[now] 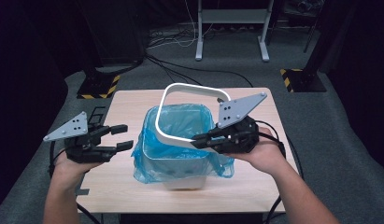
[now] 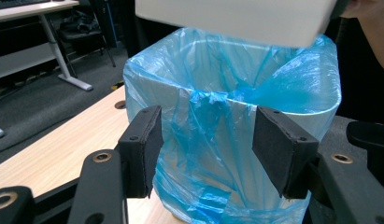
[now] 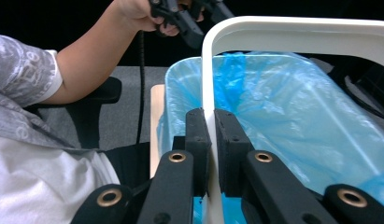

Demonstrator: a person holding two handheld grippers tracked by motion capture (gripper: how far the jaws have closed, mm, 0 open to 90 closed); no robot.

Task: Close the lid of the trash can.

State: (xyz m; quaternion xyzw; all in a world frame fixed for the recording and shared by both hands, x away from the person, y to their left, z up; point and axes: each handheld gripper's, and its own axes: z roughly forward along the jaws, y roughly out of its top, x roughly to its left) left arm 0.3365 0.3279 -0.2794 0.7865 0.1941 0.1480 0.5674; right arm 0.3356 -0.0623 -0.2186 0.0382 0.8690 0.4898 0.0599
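On the wooden table point(image 1: 133, 186), the right tool point(image 1: 201, 139) clamps the white rim point(image 1: 189, 87) above the blue-lined bin point(image 1: 180, 163); the left tool point(image 1: 122, 137) gapes empty.

Hidden and cut-off parts around the bin

The blue liner point(image 1: 180, 140) hides the bin's point(image 1: 185, 181) inside; the white ring point(image 2: 236, 21) above it is cut off at the top edge.

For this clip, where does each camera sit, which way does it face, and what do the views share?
High view: above the person's side, facing forward and down on the table; both forearms, left gripper, right gripper.
Left gripper view: rides that open gripper, facing the blue-lined bin.
Right gripper view: along fingers clamping the white ring; an arm and sleeve beyond.
All share bin and ring.
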